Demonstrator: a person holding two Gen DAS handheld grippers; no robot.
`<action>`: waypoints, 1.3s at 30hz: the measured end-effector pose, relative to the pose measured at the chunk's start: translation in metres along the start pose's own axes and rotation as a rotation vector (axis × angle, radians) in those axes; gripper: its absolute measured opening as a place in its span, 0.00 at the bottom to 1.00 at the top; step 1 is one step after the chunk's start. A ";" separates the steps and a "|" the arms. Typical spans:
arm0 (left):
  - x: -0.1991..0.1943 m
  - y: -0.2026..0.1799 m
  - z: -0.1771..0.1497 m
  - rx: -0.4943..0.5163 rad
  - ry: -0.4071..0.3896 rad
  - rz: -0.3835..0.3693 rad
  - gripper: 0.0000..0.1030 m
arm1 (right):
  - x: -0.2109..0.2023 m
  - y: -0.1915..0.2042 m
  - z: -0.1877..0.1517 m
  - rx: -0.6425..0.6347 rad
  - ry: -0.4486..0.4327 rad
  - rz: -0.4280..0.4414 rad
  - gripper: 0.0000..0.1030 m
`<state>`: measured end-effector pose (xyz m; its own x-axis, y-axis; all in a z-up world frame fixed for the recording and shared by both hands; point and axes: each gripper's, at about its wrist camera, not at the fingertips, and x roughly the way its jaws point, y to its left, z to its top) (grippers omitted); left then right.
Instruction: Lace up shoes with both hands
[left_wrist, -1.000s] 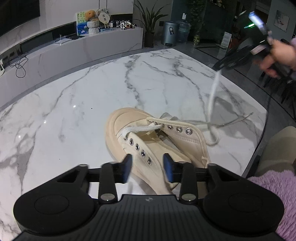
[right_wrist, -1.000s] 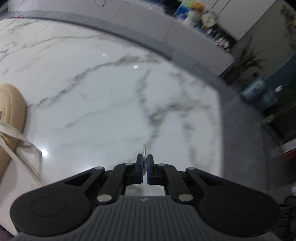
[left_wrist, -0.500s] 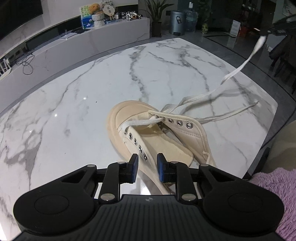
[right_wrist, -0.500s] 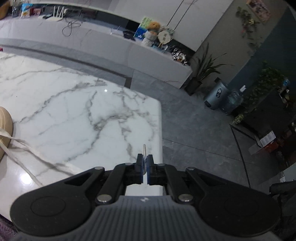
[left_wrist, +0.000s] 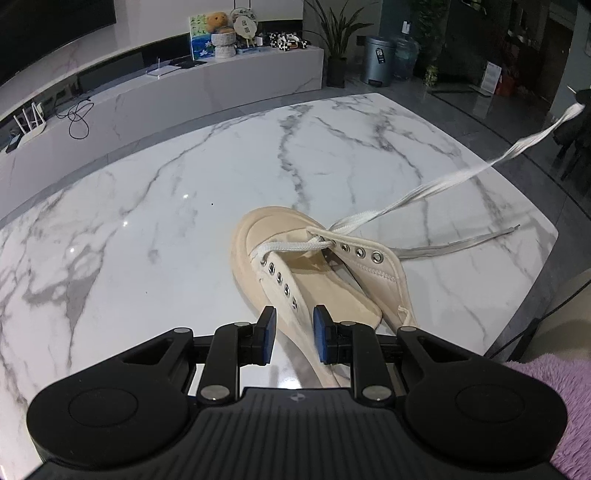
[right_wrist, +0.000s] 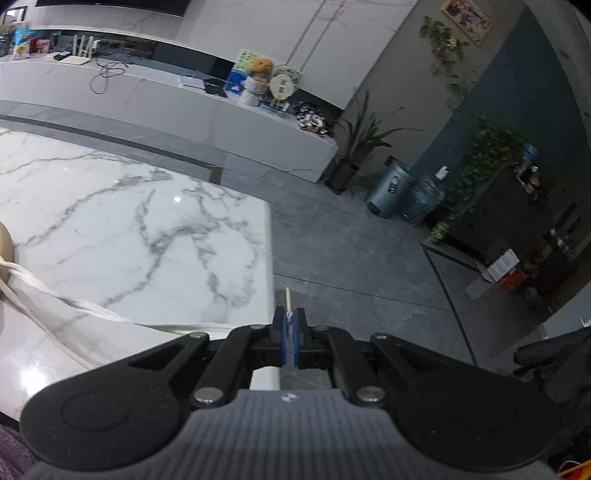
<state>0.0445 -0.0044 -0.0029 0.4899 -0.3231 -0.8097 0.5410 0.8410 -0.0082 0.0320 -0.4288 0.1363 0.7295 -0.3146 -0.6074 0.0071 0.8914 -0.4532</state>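
The cream shoe (left_wrist: 306, 273) lay on the marble table (left_wrist: 155, 206), near the edge closest to the person, with its toe pointing away from the left camera. Its white lace (left_wrist: 291, 245) crossed once between the 2 eyelets nearest the toe. The other eyelets that showed, 4 on the left flap and 3 on the right flap, were bare. From the crossing, 1 end of the lace ran up and to the right, lifted off the table and almost straight. The other end (left_wrist: 461, 243) rested slack on the table to the right of the shoe.

The right gripper (right_wrist: 289, 334) was closed on the tip of the lifted end; the hard tip (right_wrist: 287, 298) stood out a little past the blue pads. It was held beyond the corner of the table, well apart from the shoe. The left gripper (left_wrist: 294, 332) hovered just above the heel end of the shoe with its jaws apart and nothing between them.

I judged that the step in hand was drawing this end through, to take out the slack at the lowest eyelets. The lacing seemed to be at a low stage, since only 1 row was done. The next move would call for bringing the tip back to the next bare eyelet on the opposite flap, and aiming it carefully. The left gripper could steady the flap, because the shoe was light and could slide on the smooth marble.
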 end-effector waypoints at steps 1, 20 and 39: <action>0.000 0.000 0.000 0.001 0.000 0.001 0.19 | -0.001 -0.003 -0.002 0.004 0.003 -0.011 0.03; -0.006 -0.004 0.006 0.033 -0.033 -0.020 0.21 | 0.021 0.042 0.003 -0.117 -0.024 0.077 0.03; 0.006 0.000 0.000 0.056 -0.051 -0.049 0.32 | 0.031 0.213 0.037 -0.417 -0.266 0.554 0.04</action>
<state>0.0469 -0.0061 -0.0077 0.4954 -0.3856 -0.7784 0.6019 0.7985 -0.0125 0.0816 -0.2363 0.0446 0.6924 0.2818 -0.6642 -0.6316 0.6819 -0.3690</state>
